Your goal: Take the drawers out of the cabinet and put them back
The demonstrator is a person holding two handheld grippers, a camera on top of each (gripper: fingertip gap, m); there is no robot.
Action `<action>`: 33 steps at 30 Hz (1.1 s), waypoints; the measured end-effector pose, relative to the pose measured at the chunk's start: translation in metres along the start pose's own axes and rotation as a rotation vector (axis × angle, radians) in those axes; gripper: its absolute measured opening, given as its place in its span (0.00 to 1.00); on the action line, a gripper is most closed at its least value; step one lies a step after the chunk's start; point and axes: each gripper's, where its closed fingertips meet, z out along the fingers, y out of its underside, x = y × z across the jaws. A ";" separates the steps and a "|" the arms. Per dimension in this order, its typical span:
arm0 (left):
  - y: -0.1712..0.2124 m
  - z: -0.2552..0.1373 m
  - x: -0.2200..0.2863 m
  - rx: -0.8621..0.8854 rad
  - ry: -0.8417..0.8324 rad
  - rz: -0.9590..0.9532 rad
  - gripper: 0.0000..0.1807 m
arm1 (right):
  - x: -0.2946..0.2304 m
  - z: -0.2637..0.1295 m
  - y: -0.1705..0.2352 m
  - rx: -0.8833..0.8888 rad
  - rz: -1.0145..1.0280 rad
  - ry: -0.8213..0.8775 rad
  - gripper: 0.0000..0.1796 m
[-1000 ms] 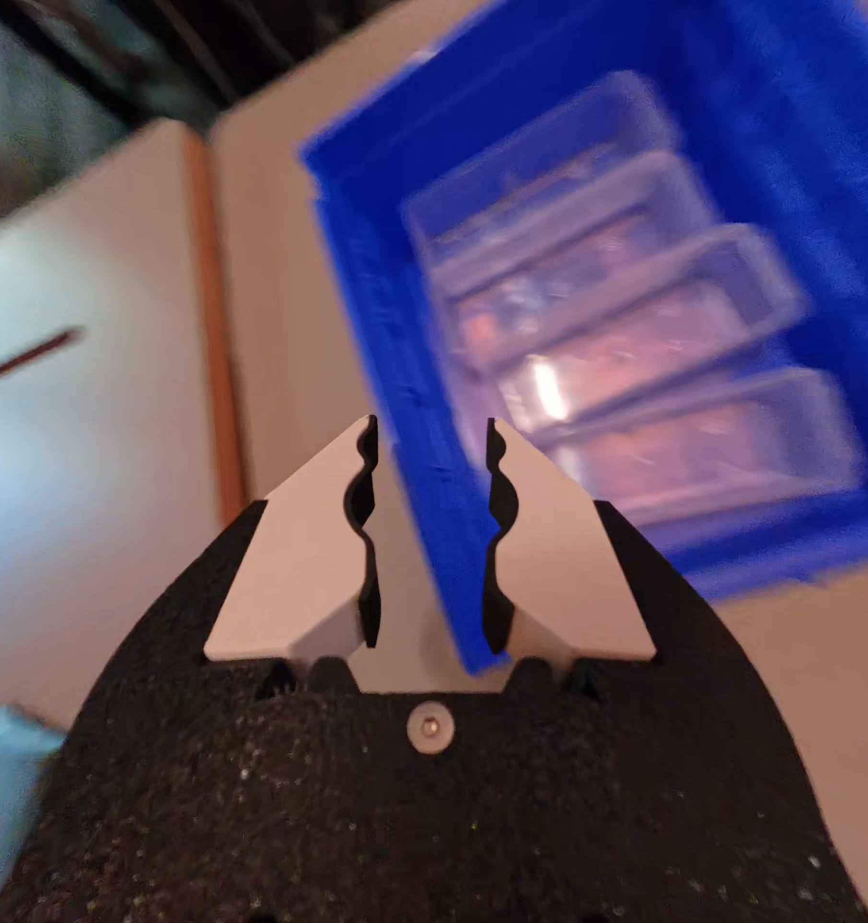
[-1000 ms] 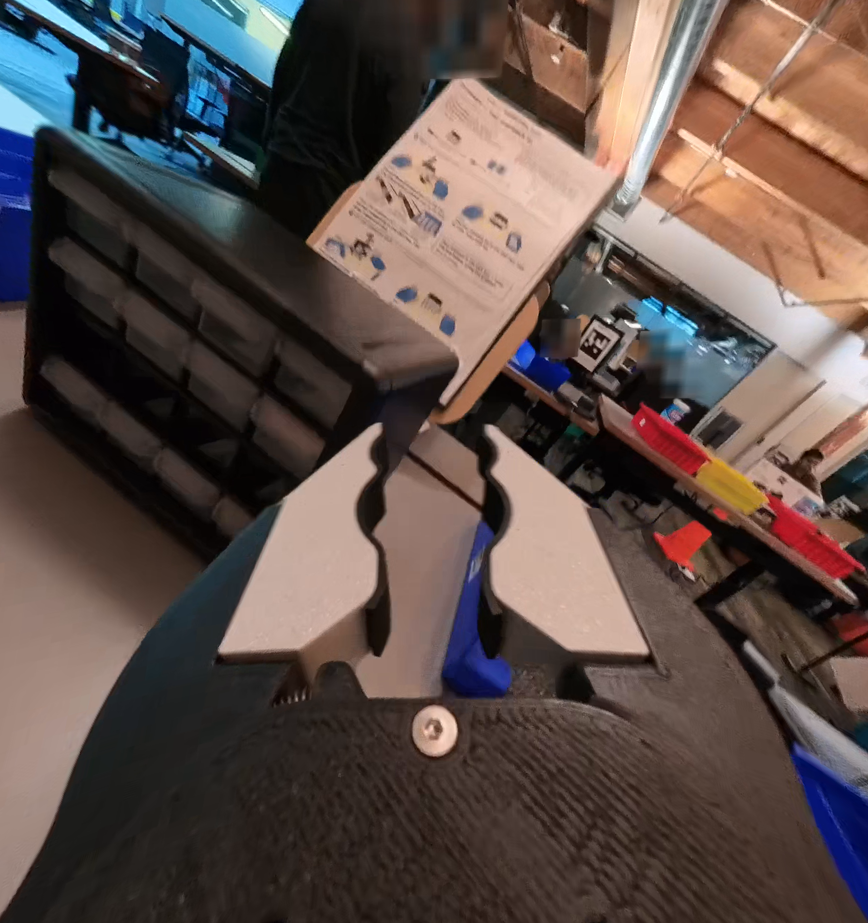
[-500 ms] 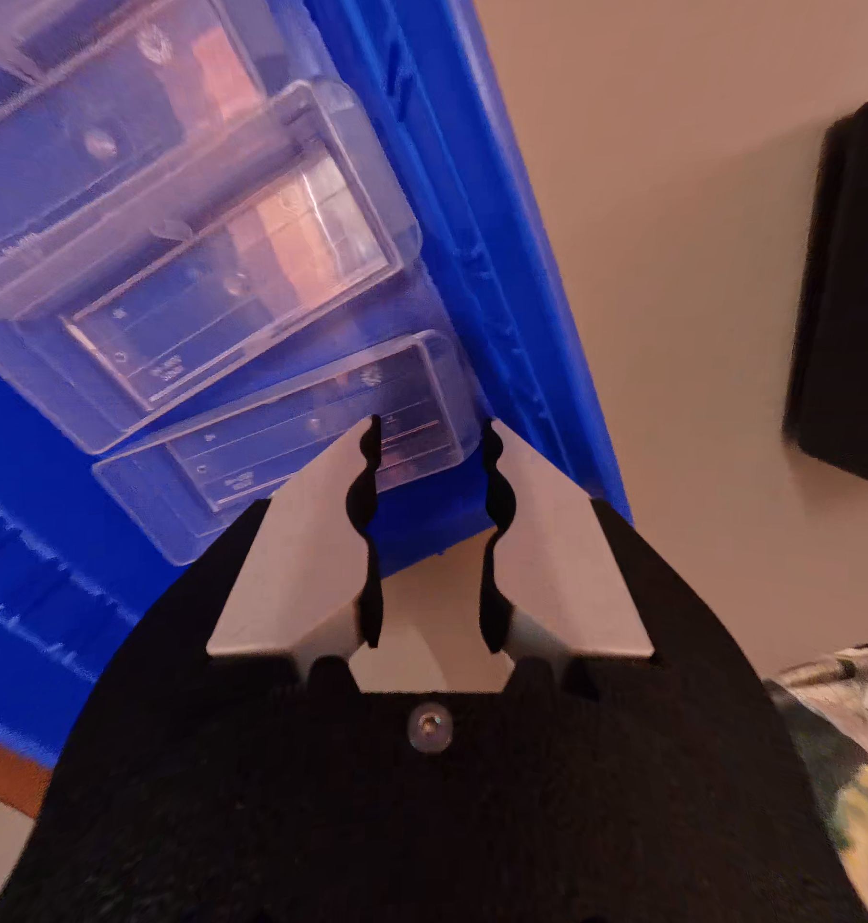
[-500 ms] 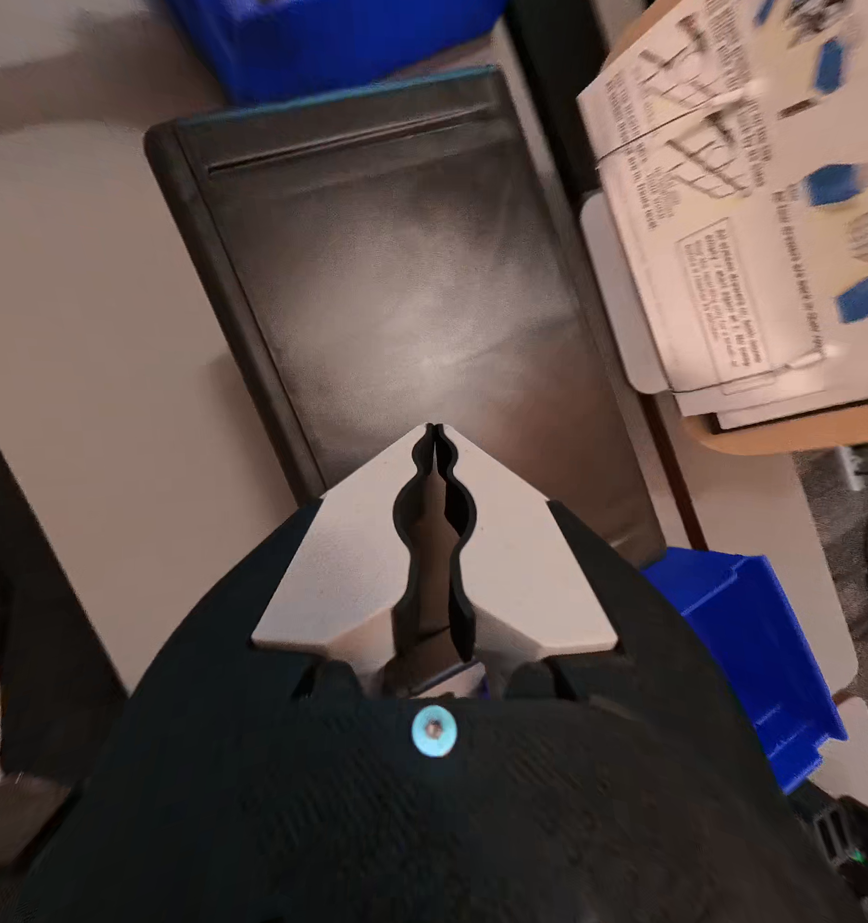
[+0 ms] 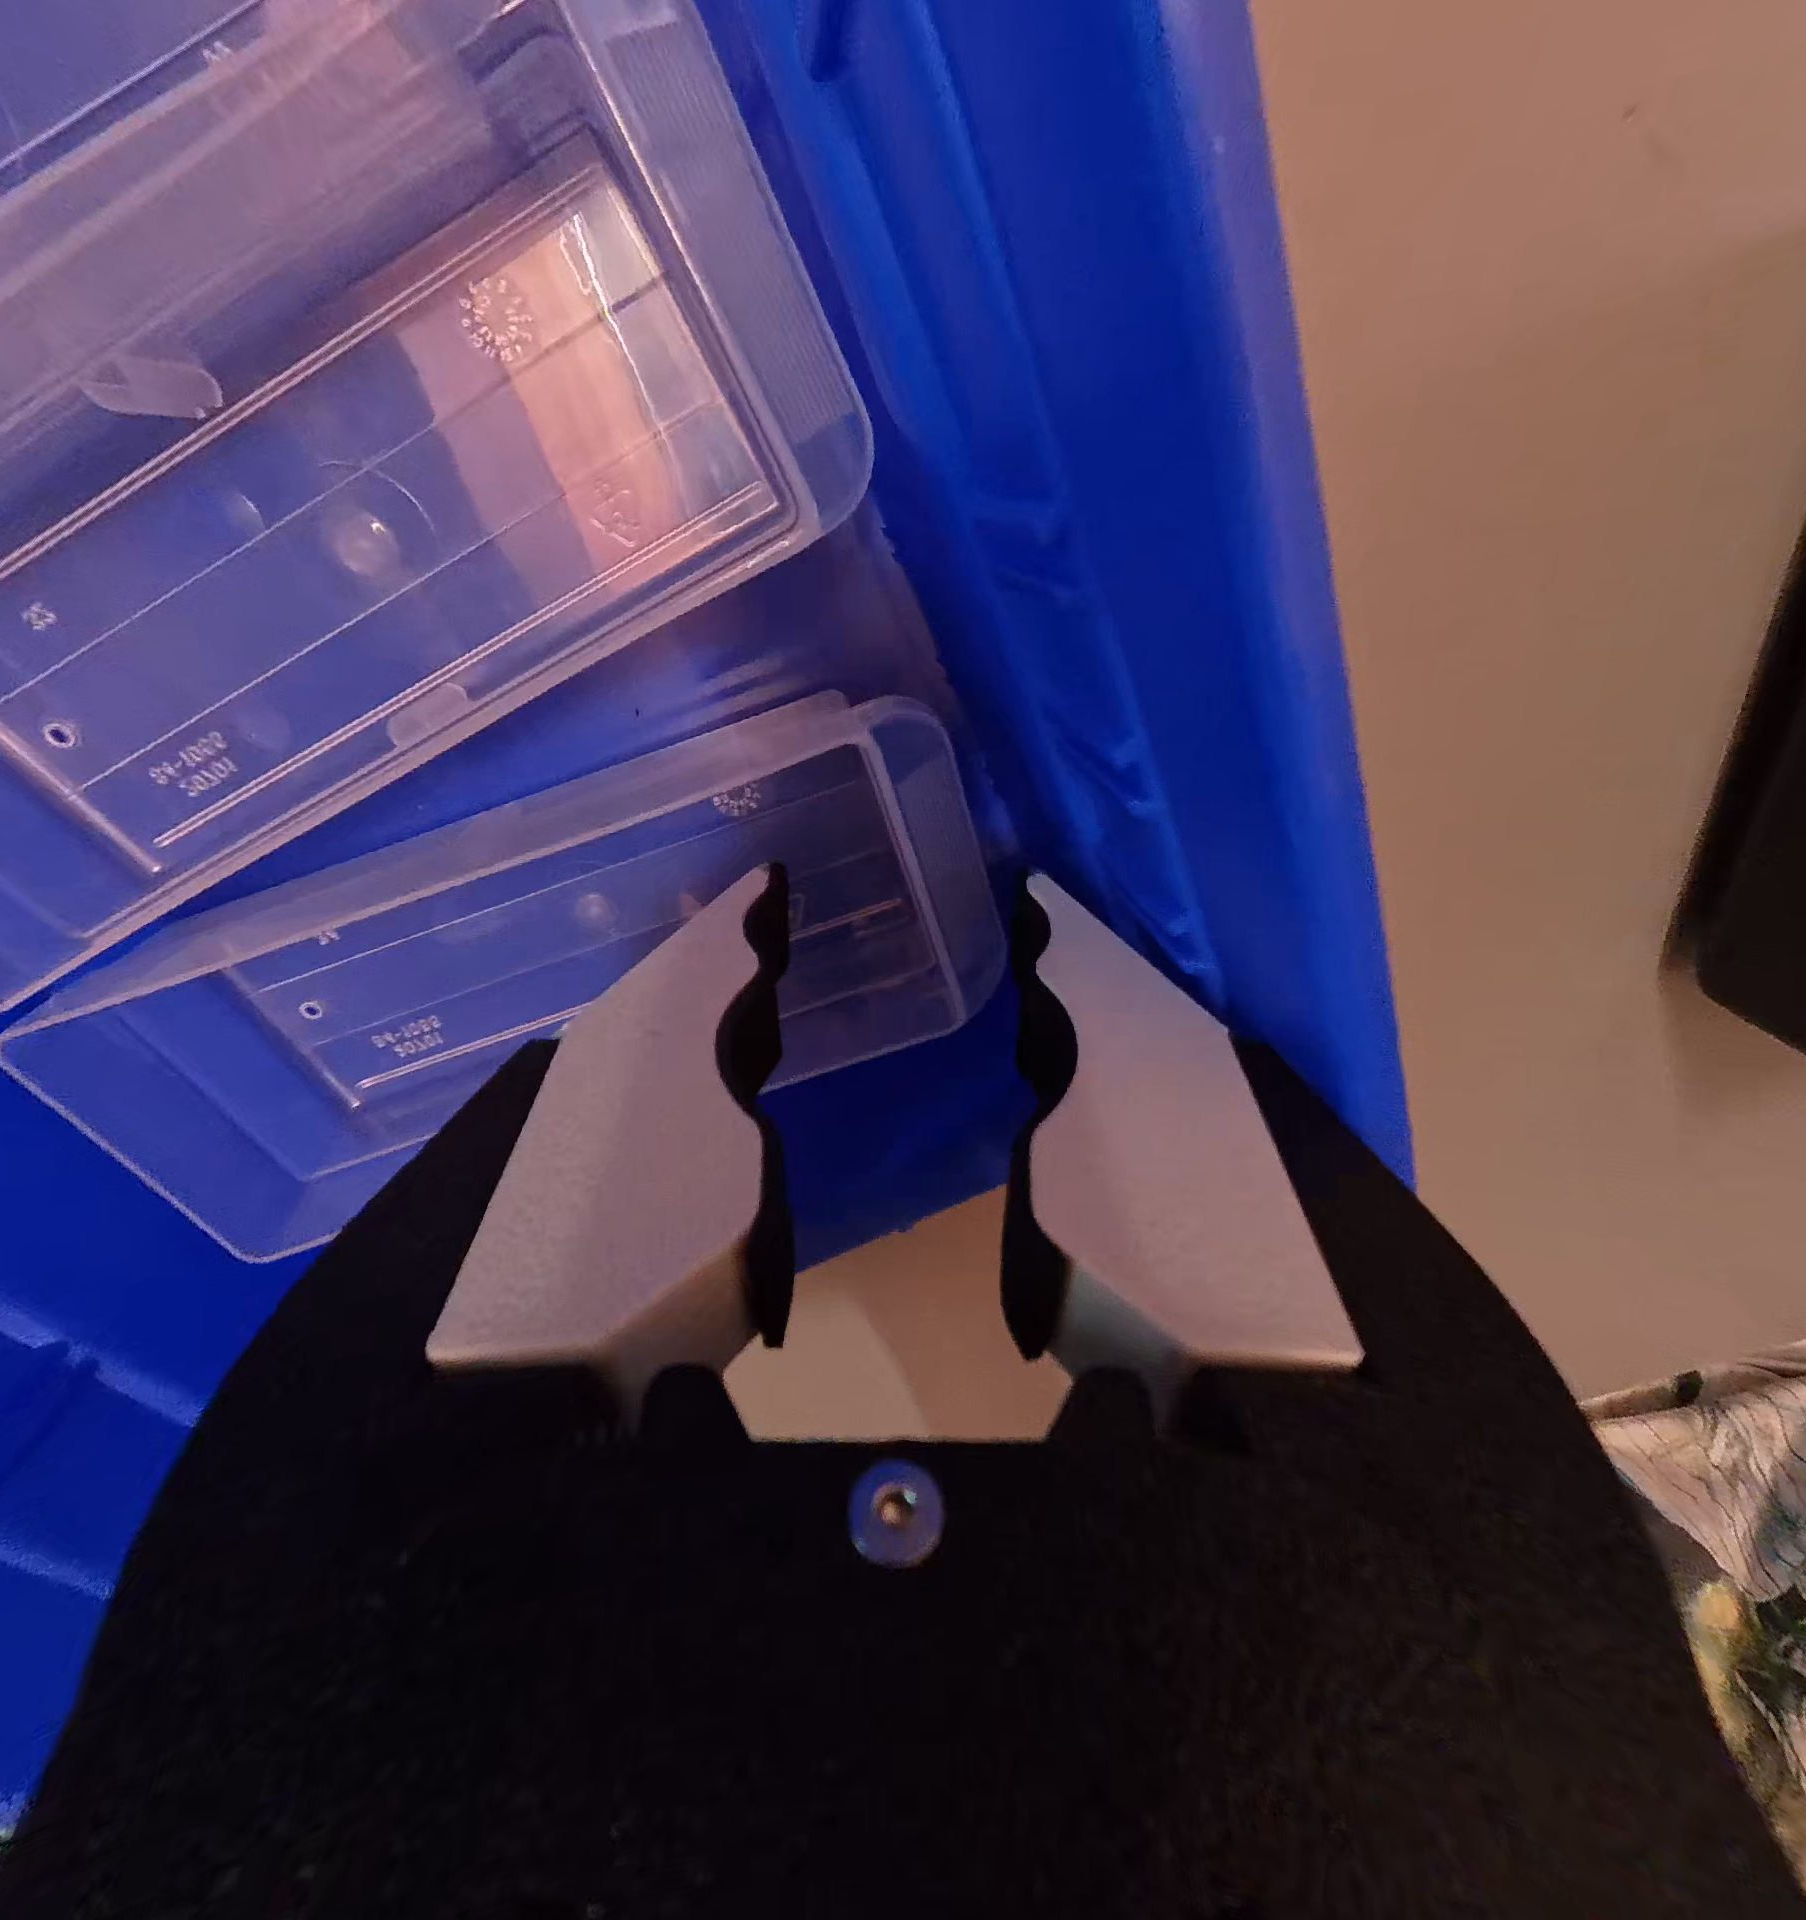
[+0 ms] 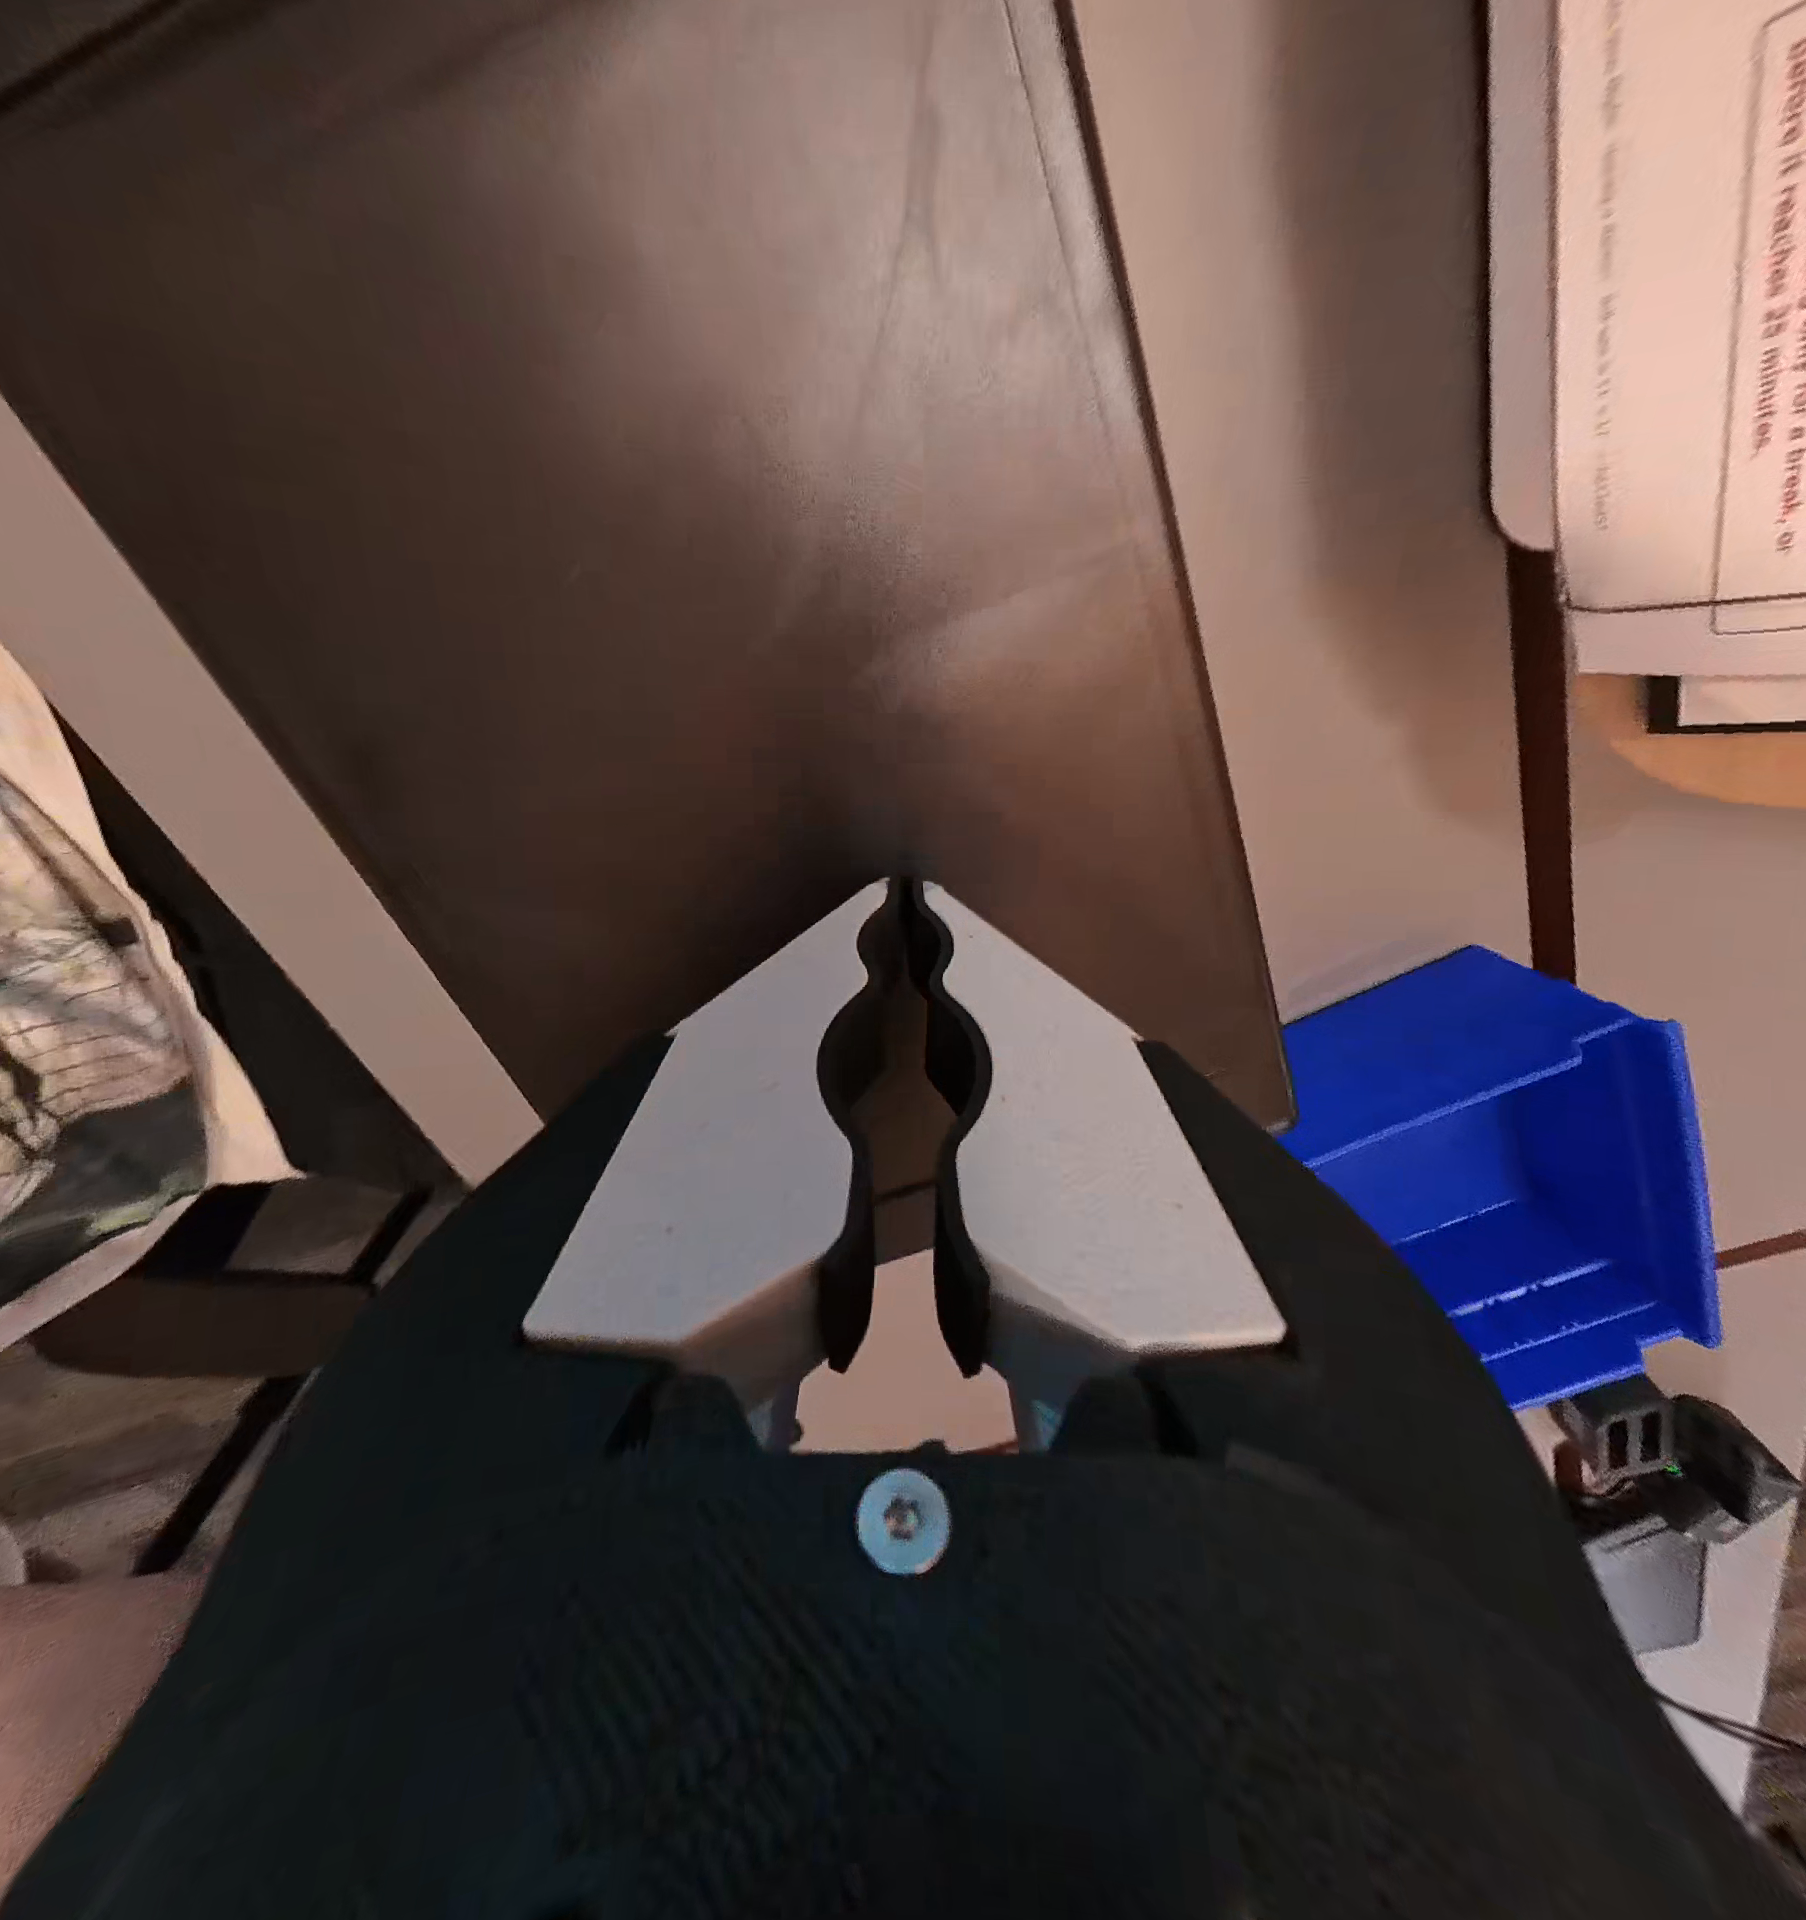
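Observation:
Several clear plastic drawers lie in a blue bin [image 5: 1086, 436]. The nearest drawer [image 5: 525, 956] lies at the bin's near corner, with a larger one [image 5: 359, 499] above it. My left gripper [image 5: 899, 883] is open and empty, hovering over the near end of the nearest drawer and the bin's corner. The black cabinet [image 6: 618, 468] shows from above in the right wrist view; its corner also shows in the left wrist view [image 5: 1792, 831]. My right gripper [image 6: 904, 888] is shut and empty, with its tips at the cabinet's top panel. The cabinet's drawer front is hidden.
A small empty blue bin [image 6: 1522, 1174] stands right of the cabinet. A printed sheet on a board [image 6: 1709, 312] lies at the upper right. The beige table [image 5: 1501, 416] runs between the big bin and the cabinet. A patterned sleeve [image 6: 37, 956] is at the left edge.
My left gripper swung over the blue bin and came down closer to the nearest drawer. My right gripper shut and moved down close to the cabinet's top.

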 end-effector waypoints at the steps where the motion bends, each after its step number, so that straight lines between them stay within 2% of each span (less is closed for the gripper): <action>1: 0.000 0.001 0.000 -0.002 0.003 -0.002 0.22 | 0.000 0.000 0.000 -0.011 0.010 -0.010 0.00; 11: 0.001 0.006 0.005 0.011 0.029 0.002 0.15 | 0.000 0.001 0.000 -0.066 0.046 -0.049 0.00; 13: 0.000 0.007 0.007 0.027 0.045 0.002 0.11 | 0.000 0.001 0.000 -0.068 0.054 -0.069 0.00; 21: 0.011 0.003 0.008 0.018 0.011 0.056 0.09 | 0.000 0.001 -0.001 -0.040 0.057 -0.083 0.00; 26: 0.024 -0.026 0.011 -0.013 0.020 0.097 0.07 | 0.000 0.001 -0.001 -0.009 0.068 -0.101 0.00; 30: 0.033 -0.061 0.022 -0.013 0.106 0.132 0.06 | 0.000 0.001 -0.001 0.026 0.084 -0.115 0.00; 33: 0.040 -0.089 0.025 -0.011 0.108 0.164 0.06 | 0.000 0.000 -0.001 0.043 0.093 -0.123 0.00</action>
